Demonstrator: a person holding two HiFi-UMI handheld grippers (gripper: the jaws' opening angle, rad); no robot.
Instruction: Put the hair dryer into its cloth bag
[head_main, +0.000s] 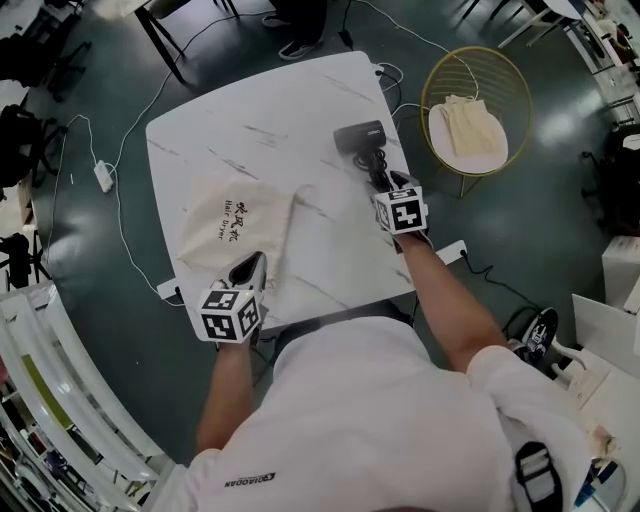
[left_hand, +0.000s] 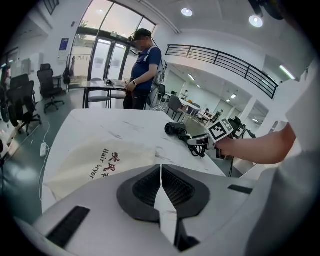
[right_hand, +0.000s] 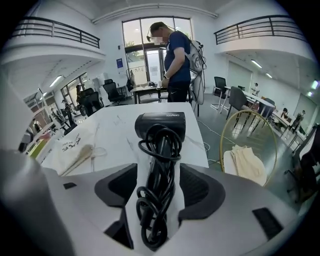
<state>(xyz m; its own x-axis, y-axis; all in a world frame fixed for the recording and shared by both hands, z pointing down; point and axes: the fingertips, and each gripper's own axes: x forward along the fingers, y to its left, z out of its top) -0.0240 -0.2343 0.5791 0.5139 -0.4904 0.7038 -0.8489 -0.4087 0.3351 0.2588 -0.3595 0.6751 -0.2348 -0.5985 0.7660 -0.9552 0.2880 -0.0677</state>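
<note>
A cream cloth bag printed "Hair Dryer" lies flat on the left half of the white marble table. My left gripper is shut at the bag's near edge, and I see nothing between its jaws; the bag lies just ahead and to the left. A black hair dryer lies at the table's right side with its cord wound round the handle. My right gripper stands open with the handle and cord between its jaws, and a gap shows on both sides.
A gold wire stand holding a cream cloth stands off the table's right corner. Cables and a power strip lie on the floor to the left. A person stands beyond the table's far edge.
</note>
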